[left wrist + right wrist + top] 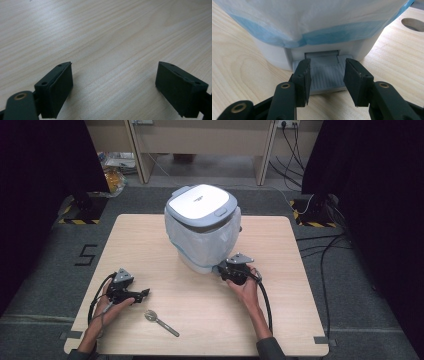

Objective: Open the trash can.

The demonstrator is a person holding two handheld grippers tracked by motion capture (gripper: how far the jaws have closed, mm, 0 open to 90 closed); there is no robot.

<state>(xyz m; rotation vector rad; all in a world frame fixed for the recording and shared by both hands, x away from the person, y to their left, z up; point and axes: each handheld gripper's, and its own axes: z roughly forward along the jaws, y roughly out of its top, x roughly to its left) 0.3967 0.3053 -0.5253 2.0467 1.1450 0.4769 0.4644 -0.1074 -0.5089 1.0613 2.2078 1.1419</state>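
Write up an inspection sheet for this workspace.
Surface: wooden table, bare in the left gripper view.
Job's things: white pedal bin, lid shut, bag folded over its rim; grey pedal at its base.
Clutter: metal spoon near the front edge.
Grippers: left gripper open over bare wood; right gripper open, jaws astride the pedal.
Cables: one trails from each gripper; more on the floor at right.
Surroundings: black curtains, wooden desk behind.

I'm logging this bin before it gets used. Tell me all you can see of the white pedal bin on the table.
The white plastic pedal bin stands upright at the table's far middle. Its grey-rimmed white lid is shut. A white bag liner with a blue hem drapes over its outside. At its base a grey ribbed foot pedal juts out, with the open right gripper astride it.
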